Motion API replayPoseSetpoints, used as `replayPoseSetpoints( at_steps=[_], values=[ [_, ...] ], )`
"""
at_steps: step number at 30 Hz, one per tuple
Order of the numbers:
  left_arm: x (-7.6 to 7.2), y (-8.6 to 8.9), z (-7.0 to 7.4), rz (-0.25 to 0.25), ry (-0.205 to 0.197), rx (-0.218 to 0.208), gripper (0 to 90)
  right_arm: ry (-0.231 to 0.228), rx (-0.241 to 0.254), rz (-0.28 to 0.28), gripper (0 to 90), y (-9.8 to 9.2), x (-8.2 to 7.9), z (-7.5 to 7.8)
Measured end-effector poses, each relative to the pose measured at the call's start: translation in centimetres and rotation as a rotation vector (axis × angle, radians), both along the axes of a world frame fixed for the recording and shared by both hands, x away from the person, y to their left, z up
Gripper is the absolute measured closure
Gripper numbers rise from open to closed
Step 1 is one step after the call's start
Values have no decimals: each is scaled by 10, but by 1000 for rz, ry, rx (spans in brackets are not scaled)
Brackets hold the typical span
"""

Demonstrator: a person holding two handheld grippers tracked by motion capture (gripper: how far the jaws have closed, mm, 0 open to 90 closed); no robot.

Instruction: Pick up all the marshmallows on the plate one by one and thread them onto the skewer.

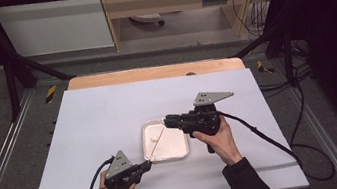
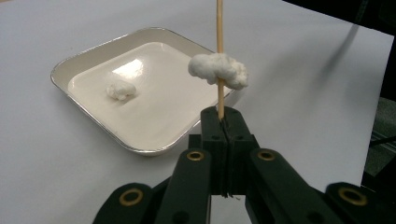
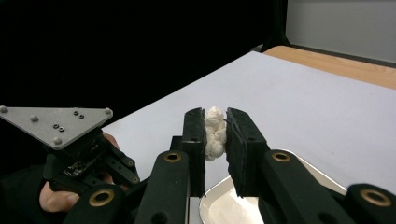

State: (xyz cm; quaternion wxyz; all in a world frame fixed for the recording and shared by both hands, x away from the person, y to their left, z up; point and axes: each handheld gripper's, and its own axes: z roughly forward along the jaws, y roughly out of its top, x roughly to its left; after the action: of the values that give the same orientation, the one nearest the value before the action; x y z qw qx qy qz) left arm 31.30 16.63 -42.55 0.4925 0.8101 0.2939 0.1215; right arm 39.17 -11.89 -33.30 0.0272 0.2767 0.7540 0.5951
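Note:
A shallow white tray [image 1: 174,148] lies on the white table. My left gripper [image 1: 148,165] sits at the tray's near left corner, shut on the lower end of a thin wooden skewer [image 2: 219,28]. The skewer slants up over the tray [image 2: 60,77] and a white cotton wad [image 2: 218,70] is threaded on it just above the jaws [image 2: 223,119]. A second small cotton piece [image 2: 120,89] lies loose in the tray. My right gripper [image 1: 166,121] hovers over the tray's far right corner, shut on another cotton piece [image 3: 215,135] squeezed between its pads [image 3: 215,113].
The white table sheet [image 1: 99,115] has a wooden edge [image 1: 153,73] at the far side. Cables [image 1: 264,138] trail from both grippers over the table. The left gripper with its grey plate [image 3: 56,123] appears beyond my right jaws. Dark frame rails stand around the table.

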Motion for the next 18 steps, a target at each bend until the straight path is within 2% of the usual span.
replayPoseSetpoints(
  at_steps=[18],
  values=[
    [-1, 1, 0, 2, -12, -1, 887, 58, -4, 31, 784, 5, 3, -7]
  ],
)
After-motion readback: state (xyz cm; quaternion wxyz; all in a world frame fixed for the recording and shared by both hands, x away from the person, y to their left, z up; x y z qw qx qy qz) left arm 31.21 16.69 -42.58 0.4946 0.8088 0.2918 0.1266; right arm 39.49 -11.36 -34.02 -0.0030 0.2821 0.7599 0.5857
